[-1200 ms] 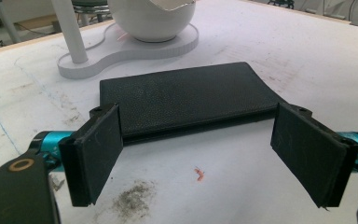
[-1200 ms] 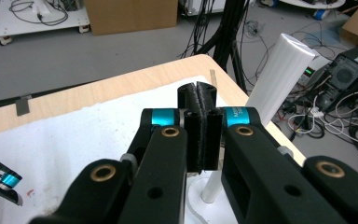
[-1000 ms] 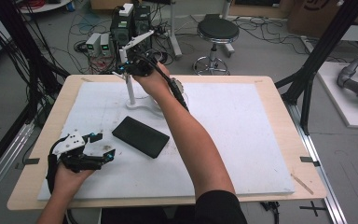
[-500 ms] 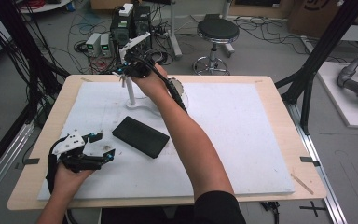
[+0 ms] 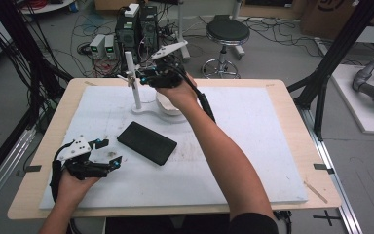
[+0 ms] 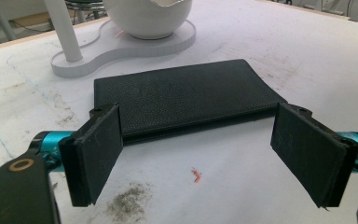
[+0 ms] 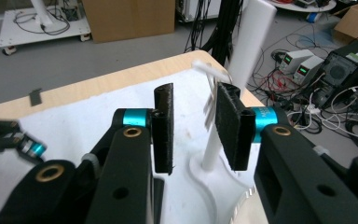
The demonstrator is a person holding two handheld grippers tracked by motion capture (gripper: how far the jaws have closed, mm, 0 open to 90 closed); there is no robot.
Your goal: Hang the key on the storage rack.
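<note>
your right gripper (image 5: 135, 78), jaws just parted with nothing pinched, sits at the thin, light, likely brittle peg (image 5: 130, 76) on the stand (image 5: 137, 105) near the desk's far edge, so pinch its middle gently; left gripper (image 5: 108, 151) gapes wide.

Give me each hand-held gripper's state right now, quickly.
Left hand-held gripper: open, nothing between its pads, black case just ahead.
Right hand-held gripper: open, jaws just opened, holding nothing, beside the white stand's post.
</note>
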